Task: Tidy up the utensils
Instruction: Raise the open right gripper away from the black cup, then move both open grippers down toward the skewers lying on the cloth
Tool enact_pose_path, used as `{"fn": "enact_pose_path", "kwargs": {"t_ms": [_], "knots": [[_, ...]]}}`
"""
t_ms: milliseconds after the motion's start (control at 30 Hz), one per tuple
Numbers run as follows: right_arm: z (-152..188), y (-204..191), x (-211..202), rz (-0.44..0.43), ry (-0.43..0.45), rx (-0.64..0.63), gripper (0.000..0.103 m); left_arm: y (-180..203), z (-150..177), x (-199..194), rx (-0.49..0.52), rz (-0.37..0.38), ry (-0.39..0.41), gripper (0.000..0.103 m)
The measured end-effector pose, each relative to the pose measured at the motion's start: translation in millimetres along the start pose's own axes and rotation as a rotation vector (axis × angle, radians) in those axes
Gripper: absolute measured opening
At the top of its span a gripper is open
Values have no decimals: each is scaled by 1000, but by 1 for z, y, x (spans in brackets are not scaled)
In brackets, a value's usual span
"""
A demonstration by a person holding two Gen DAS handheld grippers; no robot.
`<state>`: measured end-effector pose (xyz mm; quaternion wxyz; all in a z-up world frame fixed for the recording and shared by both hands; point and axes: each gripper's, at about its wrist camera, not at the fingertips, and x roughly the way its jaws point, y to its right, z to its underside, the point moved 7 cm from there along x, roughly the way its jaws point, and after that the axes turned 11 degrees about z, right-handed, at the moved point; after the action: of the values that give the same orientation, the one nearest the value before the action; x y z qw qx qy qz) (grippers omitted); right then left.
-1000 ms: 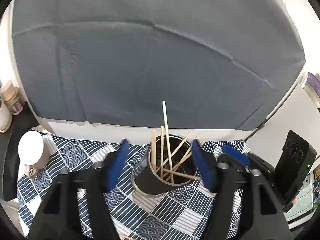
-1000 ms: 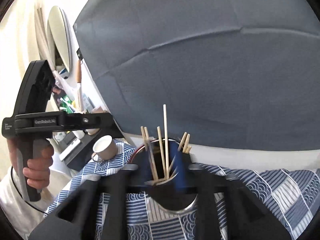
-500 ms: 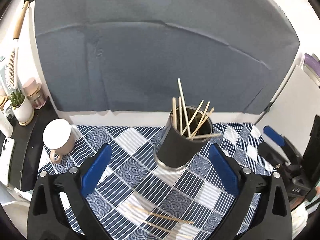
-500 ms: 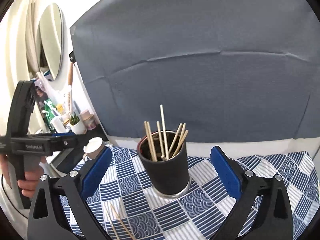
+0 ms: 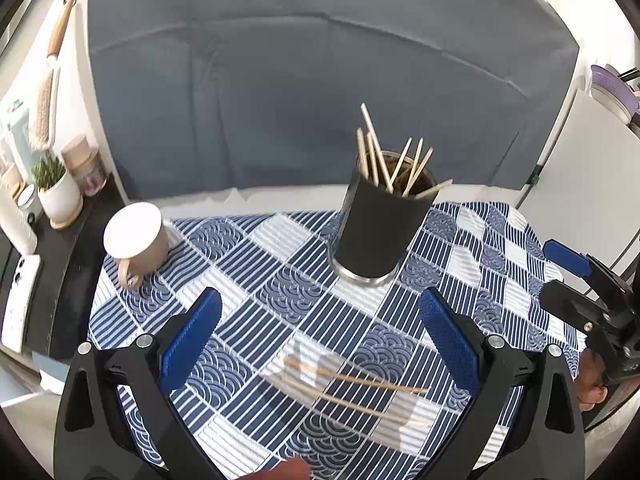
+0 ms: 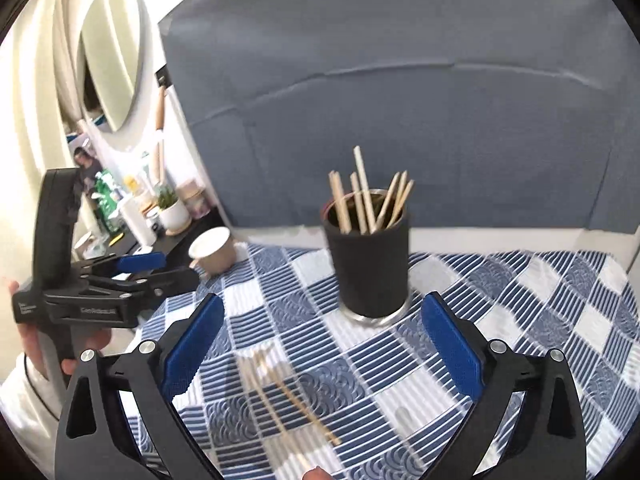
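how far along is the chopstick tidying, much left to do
Mostly done, it seems: several chopsticks already stand in the black holder. Nothing is in hand; the left gripper and right gripper are both open and empty. Left to do: a few loose chopsticks lie on the checked cloth in front of the holder, waiting to be picked up.

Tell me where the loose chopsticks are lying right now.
The loose chopsticks lie flat on the blue patterned cloth, in front of the black holder, low in both wrist views between each gripper's open jaws.
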<state>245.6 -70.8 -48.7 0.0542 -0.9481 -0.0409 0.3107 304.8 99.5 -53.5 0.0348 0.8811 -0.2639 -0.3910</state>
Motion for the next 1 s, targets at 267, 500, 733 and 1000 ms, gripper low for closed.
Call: {"fn": "enact_pose_path", "kwargs": {"t_ms": [267,500,733,1000], "knots": [[23,-10,24,-58,-95,50,95,-30,42,12,-120,37,-68,97],[64,0,78,-46,-272,-25,95,-47,77,28,-201,-42,-144,97],[111,-1,126,-93,-494,-214,95,-54,121,45,-361,-110,-212,97],[130,-25,162,-169,-566,-450,95,-62,152,58,-542,-221,-216,97]]}}
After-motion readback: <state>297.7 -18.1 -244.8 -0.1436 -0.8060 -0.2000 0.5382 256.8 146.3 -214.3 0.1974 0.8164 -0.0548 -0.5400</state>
